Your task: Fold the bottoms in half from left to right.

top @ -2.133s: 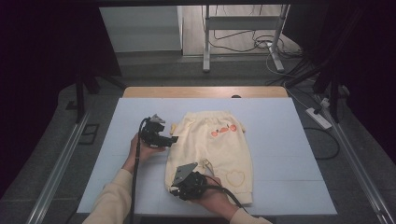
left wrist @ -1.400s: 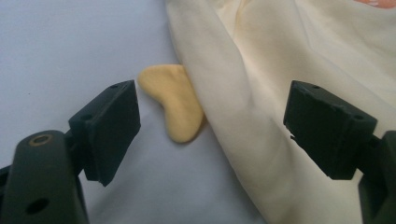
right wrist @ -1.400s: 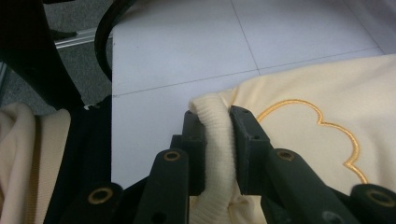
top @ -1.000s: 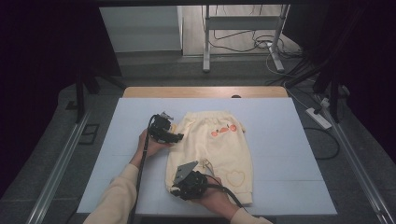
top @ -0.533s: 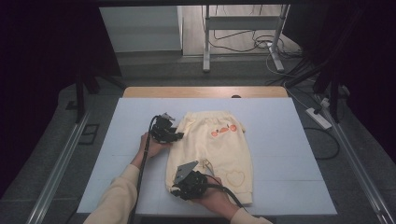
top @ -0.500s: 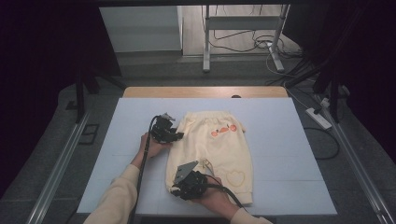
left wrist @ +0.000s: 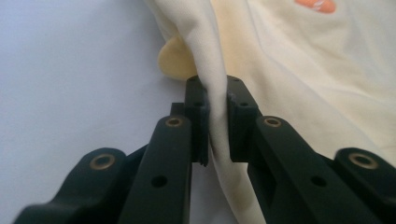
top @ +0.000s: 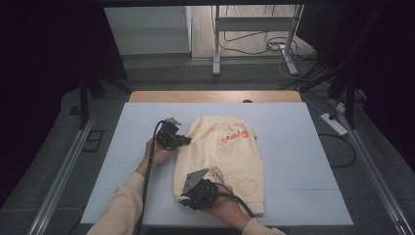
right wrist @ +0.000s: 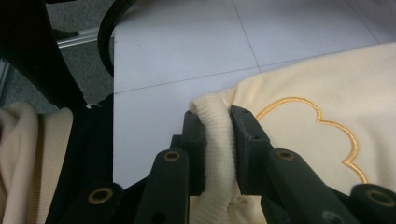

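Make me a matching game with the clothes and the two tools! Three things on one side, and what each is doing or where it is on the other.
Things:
1. left tool
2. right tool
3. orange print

Places or states:
A. on the cream garment, near its far end
B. shut on the ribbed cuff
C. has just been closing, now pinching a thin fold at the garment's side

Pairs: 1-C, 2-B, 3-A
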The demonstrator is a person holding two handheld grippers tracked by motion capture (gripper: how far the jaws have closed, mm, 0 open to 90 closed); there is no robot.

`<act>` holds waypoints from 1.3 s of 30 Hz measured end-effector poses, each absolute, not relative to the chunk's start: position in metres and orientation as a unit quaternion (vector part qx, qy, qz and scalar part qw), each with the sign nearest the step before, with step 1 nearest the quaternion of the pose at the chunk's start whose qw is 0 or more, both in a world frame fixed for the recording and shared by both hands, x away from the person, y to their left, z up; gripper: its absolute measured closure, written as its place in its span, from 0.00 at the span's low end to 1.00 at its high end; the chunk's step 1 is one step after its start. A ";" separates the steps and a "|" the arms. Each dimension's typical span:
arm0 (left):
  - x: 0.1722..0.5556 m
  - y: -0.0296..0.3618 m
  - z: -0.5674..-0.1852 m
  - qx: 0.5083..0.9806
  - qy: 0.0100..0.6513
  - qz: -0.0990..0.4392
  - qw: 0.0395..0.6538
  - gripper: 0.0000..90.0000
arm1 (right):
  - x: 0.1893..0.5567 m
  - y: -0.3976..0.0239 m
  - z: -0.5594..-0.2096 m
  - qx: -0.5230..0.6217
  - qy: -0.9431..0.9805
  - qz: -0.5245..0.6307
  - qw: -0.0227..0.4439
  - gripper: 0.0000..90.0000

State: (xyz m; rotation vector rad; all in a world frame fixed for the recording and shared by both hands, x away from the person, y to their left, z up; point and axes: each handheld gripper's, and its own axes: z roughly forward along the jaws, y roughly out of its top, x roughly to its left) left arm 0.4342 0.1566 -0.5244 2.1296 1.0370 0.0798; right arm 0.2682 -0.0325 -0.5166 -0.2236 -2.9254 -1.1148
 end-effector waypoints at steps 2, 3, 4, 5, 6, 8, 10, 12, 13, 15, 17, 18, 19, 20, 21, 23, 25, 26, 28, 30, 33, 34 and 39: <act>0.434 0.158 -0.523 0.830 0.405 0.030 0.381 0.90 | 0.268 -0.033 -0.516 -0.071 -0.932 -0.356 0.002 0.84; 0.434 0.158 -0.522 0.830 0.406 0.029 0.383 0.90 | 0.268 -0.033 -0.516 -0.072 -0.931 -0.357 0.002 0.84; 0.434 0.159 -0.522 0.828 0.406 0.028 0.385 0.90 | 0.268 -0.033 -0.516 -0.071 -0.931 -0.358 0.001 0.84; 0.434 0.159 -0.521 0.828 0.406 0.027 0.386 0.90 | 0.268 -0.033 -0.516 -0.071 -0.931 -0.358 0.000 0.84; 0.434 0.160 -0.521 0.827 0.406 0.026 0.388 0.90 | 0.268 -0.033 -0.516 -0.071 -0.931 -0.358 0.000 0.84; 0.434 0.161 -0.520 0.824 0.408 0.024 0.391 0.90 | 0.268 -0.033 -0.515 -0.070 -0.931 -0.358 -0.001 0.84; 0.433 0.162 -0.519 0.823 0.408 0.023 0.395 0.90 | 0.267 -0.033 -0.515 -0.072 -0.930 -0.360 0.000 0.84; 0.433 0.163 -0.517 0.822 0.408 0.023 0.397 0.91 | 0.267 -0.033 -0.514 -0.072 -0.930 -0.360 -0.001 0.84; 0.433 0.163 -0.516 0.821 0.408 0.023 0.398 0.91 | 0.267 -0.033 -0.514 -0.071 -0.930 -0.360 -0.001 0.84; 0.433 0.164 -0.515 0.819 0.409 0.021 0.401 0.91 | 0.267 -0.033 -0.513 -0.072 -0.929 -0.364 -0.001 0.84; 0.432 0.164 -0.514 0.818 0.410 0.022 0.403 0.91 | 0.267 -0.033 -0.513 -0.070 -0.929 -0.364 -0.003 0.85; 0.432 0.165 -0.514 0.818 0.410 0.022 0.403 0.91 | 0.267 -0.033 -0.513 -0.069 -0.929 -0.364 -0.004 0.84; 0.432 0.165 -0.513 0.818 0.409 0.023 0.404 0.91 | 0.267 -0.033 -0.513 -0.070 -0.928 -0.365 -0.004 0.85; 0.432 0.165 -0.513 0.817 0.410 0.022 0.405 0.91 | 0.267 -0.033 -0.512 -0.070 -0.928 -0.365 -0.005 0.84; 0.432 0.165 -0.512 0.816 0.410 0.023 0.407 0.91 | 0.266 -0.033 -0.512 -0.070 -0.928 -0.366 -0.005 0.85; 0.431 0.166 -0.511 0.815 0.409 0.022 0.409 0.91 | 0.267 -0.033 -0.511 -0.070 -0.927 -0.368 -0.005 0.85; 0.431 0.167 -0.509 0.813 0.410 0.023 0.412 0.91 | 0.267 -0.034 -0.511 -0.070 -0.926 -0.370 -0.004 0.85; 0.431 0.168 -0.508 0.813 0.409 0.022 0.413 0.91 | 0.267 -0.034 -0.510 -0.070 -0.926 -0.371 -0.004 0.84; 0.430 0.168 -0.507 0.811 0.411 0.023 0.416 0.91 | 0.266 -0.034 -0.509 -0.070 -0.925 -0.374 -0.004 0.85; 0.430 0.169 -0.506 0.809 0.411 0.022 0.420 0.91 | 0.266 -0.034 -0.507 -0.070 -0.924 -0.375 -0.005 0.85; 0.430 0.171 -0.505 0.808 0.411 0.020 0.422 0.91 | 0.266 -0.035 -0.506 -0.069 -0.923 -0.377 -0.006 0.85; 0.430 0.171 -0.505 0.807 0.412 0.019 0.422 0.91 | 0.266 -0.035 -0.506 -0.069 -0.923 -0.378 -0.006 0.85; 0.429 0.173 -0.502 0.803 0.414 0.019 0.429 0.91 | 0.266 -0.035 -0.504 -0.068 -0.921 -0.383 -0.006 0.85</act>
